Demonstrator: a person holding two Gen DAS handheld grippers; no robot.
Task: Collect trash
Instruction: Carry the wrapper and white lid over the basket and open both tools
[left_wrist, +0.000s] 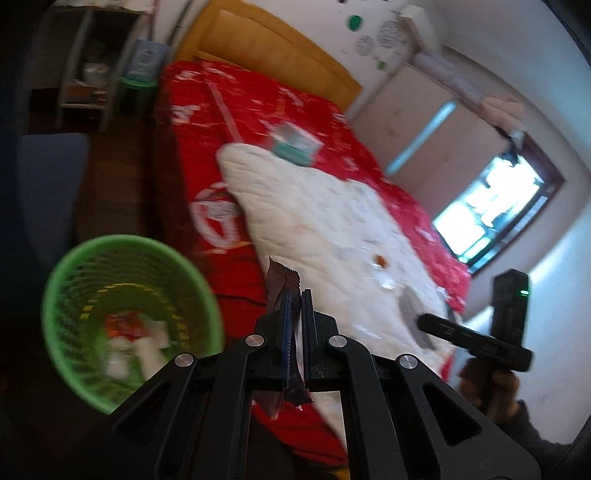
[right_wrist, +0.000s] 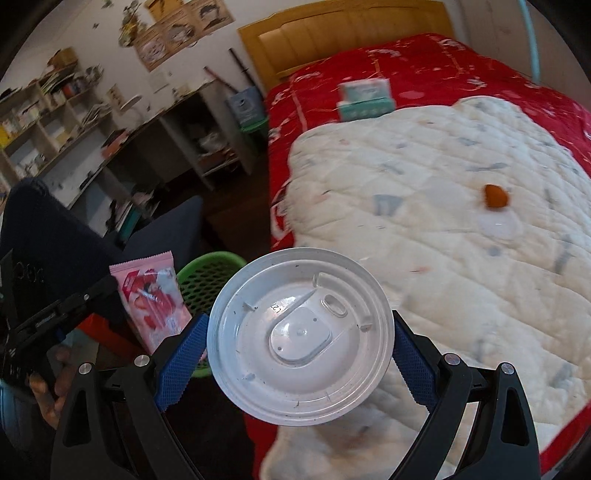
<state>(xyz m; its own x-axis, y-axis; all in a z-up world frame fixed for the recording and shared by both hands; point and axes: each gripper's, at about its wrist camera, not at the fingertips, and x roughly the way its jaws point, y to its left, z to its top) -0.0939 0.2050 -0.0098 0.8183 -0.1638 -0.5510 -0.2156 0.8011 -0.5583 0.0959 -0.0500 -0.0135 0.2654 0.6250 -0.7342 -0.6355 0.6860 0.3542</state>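
Beside the bed (right_wrist: 424, 62), left claw (left_wrist: 295, 295) pinches a wrapper (left_wrist: 282, 284); right claw (right_wrist: 299, 343), tilted down, clamps a plastic lid (right_wrist: 299, 336).

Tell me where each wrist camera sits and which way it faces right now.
Left wrist: behind the left gripper, shut on a snack wrapper, facing the bed and green basket; the right gripper shows.
Right wrist: behind the right gripper, shut on a plastic cup lid, facing bed and shelves.
Shared: bed, white quilt, basket, orange scrap.

The right tongs (right_wrist: 297, 354) clamp a clear plastic lid (right_wrist: 299, 336) above the green basket (right_wrist: 207, 275) beside the bed (right_wrist: 424, 66).
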